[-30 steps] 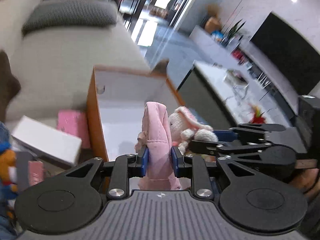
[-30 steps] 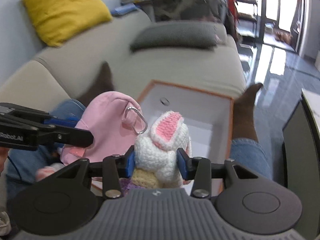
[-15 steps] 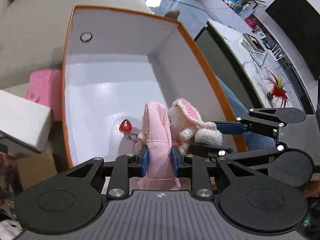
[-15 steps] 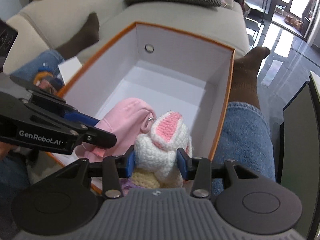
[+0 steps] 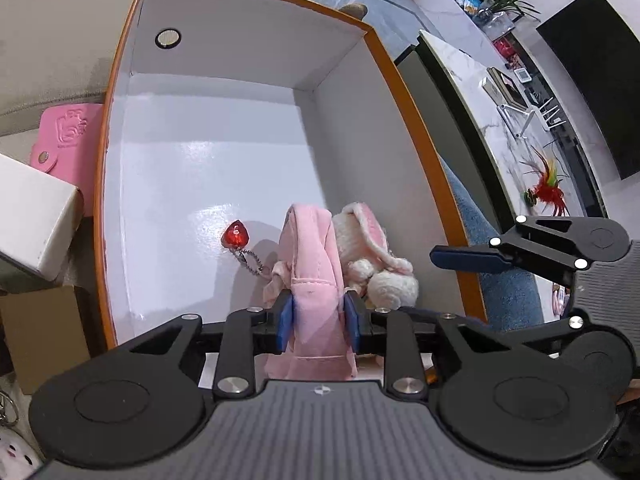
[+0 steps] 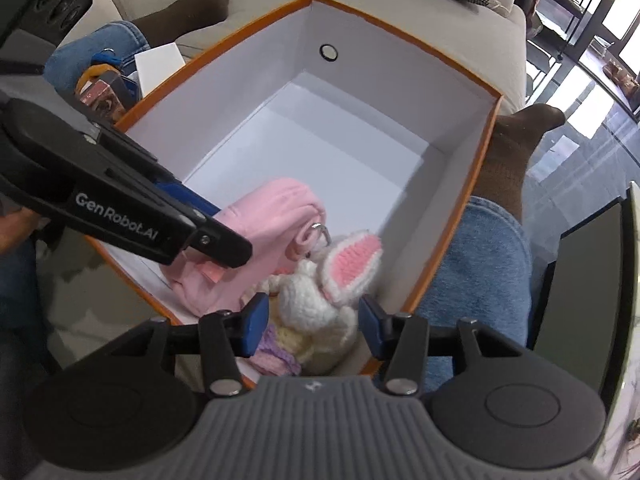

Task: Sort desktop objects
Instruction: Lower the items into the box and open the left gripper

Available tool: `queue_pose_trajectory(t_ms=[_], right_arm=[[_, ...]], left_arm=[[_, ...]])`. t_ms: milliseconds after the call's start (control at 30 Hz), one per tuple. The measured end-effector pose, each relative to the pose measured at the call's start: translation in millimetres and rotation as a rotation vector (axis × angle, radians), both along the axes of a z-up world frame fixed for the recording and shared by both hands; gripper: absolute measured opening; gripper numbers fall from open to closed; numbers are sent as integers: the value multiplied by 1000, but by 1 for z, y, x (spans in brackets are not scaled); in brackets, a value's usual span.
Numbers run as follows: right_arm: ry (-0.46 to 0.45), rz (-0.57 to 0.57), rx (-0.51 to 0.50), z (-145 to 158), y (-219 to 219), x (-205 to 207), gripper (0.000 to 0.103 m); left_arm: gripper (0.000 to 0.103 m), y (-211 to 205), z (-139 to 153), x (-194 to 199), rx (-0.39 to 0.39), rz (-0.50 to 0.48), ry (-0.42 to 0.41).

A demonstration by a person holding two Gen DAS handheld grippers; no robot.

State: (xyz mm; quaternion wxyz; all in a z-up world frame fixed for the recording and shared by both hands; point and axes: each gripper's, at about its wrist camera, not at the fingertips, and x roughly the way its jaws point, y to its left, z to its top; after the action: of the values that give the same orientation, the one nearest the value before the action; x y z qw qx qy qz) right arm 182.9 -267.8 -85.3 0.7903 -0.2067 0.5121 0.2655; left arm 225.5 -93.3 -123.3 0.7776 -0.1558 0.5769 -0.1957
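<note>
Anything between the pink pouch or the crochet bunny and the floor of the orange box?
Nothing visible. Both the pink pouch and crochet bunny already sit low inside the orange box; only the pouch's red heart charm lies on the floor, off to the side.

Sofa point(image 5: 60, 40) (orange-rimmed box point(image 5: 248, 144) on top)

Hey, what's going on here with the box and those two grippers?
A person is sorting soft items into an orange-rimmed box. The left hand-held gripper has a pink fabric item between its jaws, which are opening. The right hand-held gripper is opening too, its pads clear of the crocheted bunny, which sits in the box's near corner.
</note>
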Motion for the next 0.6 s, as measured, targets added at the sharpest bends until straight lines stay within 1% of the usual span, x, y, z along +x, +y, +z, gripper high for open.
queue_pose_trajectory(t_ms=[33,67,133,200,300,400,433,500,600], right_arm=[[-1,2,-3,1,-1,0,46],[2,8,0,3,-2,0,37],[25,14,10,3,-1,2,30],[25,29,10,6,2,4,30],[35,47,13,6,7,5,30],[50,55,-8,-2,9,1,30],[57,53,-15,-5,8,1,28],[66,44,-24,-10,6,1,26],[70,40,-18,-9,1,1,23]], left_arm=[[31,-1,-1,1,-2,10,6],[30,-5,0,1,-2,14,8],[28,-12,1,2,11,20,-11],[27,-17,1,-2,28,15,-50],[27,-15,-7,-9,-20,20,-35],[27,-25,-7,-12,-7,6,-42],[27,-27,-6,-11,-1,5,-42],[27,-24,-7,-9,-16,13,-30],[27,-25,-10,-6,-39,16,-7]])
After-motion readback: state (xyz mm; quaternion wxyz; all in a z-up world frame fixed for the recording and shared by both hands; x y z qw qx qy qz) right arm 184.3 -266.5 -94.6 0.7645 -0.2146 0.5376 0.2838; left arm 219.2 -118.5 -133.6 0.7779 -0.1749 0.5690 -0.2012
